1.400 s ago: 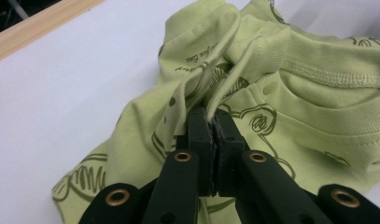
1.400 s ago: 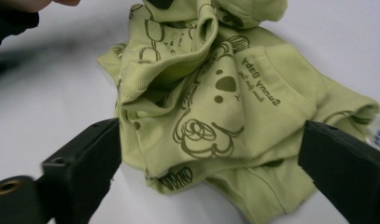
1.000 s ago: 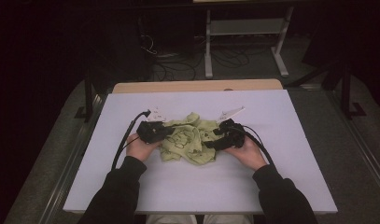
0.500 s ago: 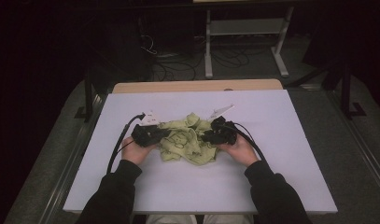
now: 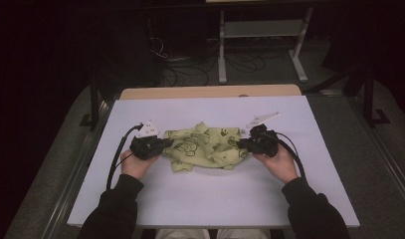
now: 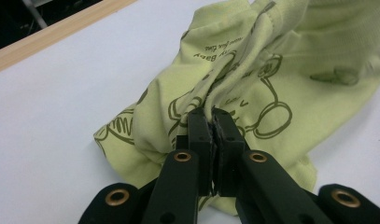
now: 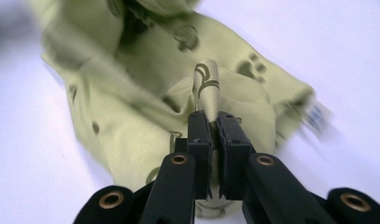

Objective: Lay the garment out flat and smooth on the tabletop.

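On the white table [image 5: 140,199], the crumpled pale-green printed cotton garment [image 5: 206,148] lies mid-table, pinched at its left edge by the left gripper [image 6: 211,116] and, its jaws having just closed, at its right by the right gripper [image 7: 212,116]; spreading remains.

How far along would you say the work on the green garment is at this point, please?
Done: the left gripper and right gripper each pinch a fold of the green garment, the right's jaws having just closed. In hand: drawing it apart. Left: it remains crumpled on the table, not flat.
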Available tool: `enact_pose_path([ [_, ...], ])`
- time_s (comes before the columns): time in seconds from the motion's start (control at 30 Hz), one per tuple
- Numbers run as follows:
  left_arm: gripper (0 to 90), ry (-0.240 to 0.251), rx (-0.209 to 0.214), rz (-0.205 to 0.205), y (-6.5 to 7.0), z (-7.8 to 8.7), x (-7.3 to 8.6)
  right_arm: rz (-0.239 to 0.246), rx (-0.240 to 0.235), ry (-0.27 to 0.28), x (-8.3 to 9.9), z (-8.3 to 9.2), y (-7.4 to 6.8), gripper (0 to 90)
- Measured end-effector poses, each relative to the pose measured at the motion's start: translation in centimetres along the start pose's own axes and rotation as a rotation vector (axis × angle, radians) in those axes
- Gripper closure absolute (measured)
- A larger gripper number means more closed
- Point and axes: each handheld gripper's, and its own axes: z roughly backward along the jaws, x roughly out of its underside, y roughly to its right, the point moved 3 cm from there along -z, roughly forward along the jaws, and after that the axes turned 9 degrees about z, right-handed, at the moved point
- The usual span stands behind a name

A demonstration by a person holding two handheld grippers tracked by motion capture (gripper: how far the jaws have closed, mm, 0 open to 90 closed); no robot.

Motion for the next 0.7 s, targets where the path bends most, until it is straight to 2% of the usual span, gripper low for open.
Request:
enact_pose_path([
  [0.07, 87.1, -0.002, -0.004, -0.006, 0.0, 0.0, 0.1, -0.009, 0.006, -0.001, 0.3, 0.2, 0.2, 83.9],
  [0.23, 87.1, -0.011, -0.004, -0.018, 0.1, 0.2, 0.3, -0.106, -0.021, -0.004, 3.2, 1.3, 0.8, 80.0],
  [0.33, 87.1, -0.018, -0.007, -0.033, 0.3, 0.3, 0.6, -0.127, -0.019, -0.028, 4.0, 1.5, 0.6, 78.0],
  [0.53, 87.1, -0.022, 0.001, -0.026, 0.3, 0.4, 0.8, -0.149, -0.024, -0.03, 4.6, 1.9, 0.4, 71.1],
  [0.63, 87.0, -0.021, 0.003, -0.028, 0.3, 0.4, 0.9, -0.162, -0.012, -0.005, 4.4, 2.3, 0.6, 66.6],
  [0.7, 87.0, -0.018, 0.004, -0.022, 0.3, 0.4, 0.9, -0.167, -0.02, 0.019, 4.3, 2.6, 0.7, 62.3],
])
